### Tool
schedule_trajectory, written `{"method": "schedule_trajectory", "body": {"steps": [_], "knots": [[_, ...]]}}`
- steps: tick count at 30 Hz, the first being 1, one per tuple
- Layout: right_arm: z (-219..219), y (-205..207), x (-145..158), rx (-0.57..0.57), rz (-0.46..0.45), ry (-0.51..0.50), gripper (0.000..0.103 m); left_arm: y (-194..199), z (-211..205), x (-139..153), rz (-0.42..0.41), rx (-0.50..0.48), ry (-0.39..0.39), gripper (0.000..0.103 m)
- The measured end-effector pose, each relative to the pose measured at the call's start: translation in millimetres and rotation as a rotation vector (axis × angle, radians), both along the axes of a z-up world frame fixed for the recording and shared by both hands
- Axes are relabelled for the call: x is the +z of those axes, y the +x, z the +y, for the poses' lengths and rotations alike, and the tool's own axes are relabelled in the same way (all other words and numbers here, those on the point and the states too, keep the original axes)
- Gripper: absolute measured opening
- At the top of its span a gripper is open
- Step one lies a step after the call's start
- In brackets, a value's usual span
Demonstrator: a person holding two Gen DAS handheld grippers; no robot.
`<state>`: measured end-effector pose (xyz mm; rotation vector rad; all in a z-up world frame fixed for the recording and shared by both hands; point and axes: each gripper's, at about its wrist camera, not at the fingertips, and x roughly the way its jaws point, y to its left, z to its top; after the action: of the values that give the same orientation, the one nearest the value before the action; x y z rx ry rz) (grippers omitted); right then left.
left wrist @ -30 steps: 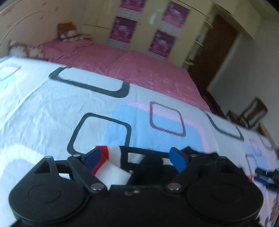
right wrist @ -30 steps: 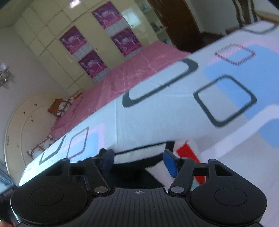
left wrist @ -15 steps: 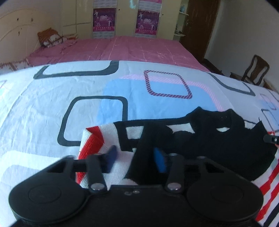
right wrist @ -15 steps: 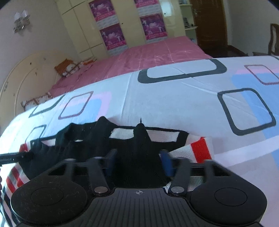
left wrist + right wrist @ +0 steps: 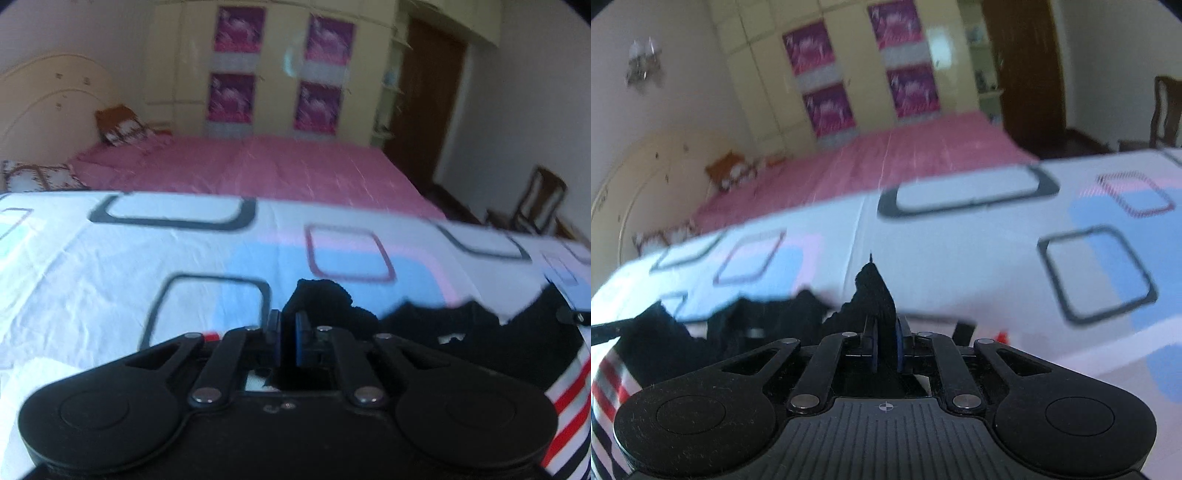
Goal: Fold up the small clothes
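Gripping both top corners of the sweater (image 5: 461,332): left gripper (image 5: 289,332) has its blue pads nearly together with a peak of black knit pinched between them; right gripper (image 5: 885,343) likewise, jaws all but closed on a black point of fabric that sticks up past the tips.

The garment is small, black with white and red-striped parts. It sits on the patterned sheet (image 5: 110,277) at the near edge, spanning between the two grippers; black body sags between the pinch points, striped sleeve (image 5: 569,398) trails off to the right in the left wrist view. Frames are motion-blurred, so whether the cloth is clear of the sheet can't be told.

Step in hand, by my read: grasp done, start of a fold or a lift-and-spread.

Next move needs both grippers travelling together at matched height, keeping the span taut, then laying the held edge over the rest. Uneven pull would skew the fold.
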<state>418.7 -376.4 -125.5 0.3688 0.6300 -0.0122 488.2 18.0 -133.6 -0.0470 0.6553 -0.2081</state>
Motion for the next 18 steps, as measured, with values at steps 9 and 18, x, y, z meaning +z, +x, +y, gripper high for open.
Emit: {"method": "schedule_trajectory", "body": {"steps": [9, 18], "knots": [[1, 12, -31, 0.008, 0.125, -0.066, 0.009, 5, -14, -39, 0.069, 0.002, 0.158, 0.014], [30, -16, 1, 0.056, 0.012, -0.102, 0.046, -25, -3, -10, 0.008, 0.009, 0.131, 0.072]]}}
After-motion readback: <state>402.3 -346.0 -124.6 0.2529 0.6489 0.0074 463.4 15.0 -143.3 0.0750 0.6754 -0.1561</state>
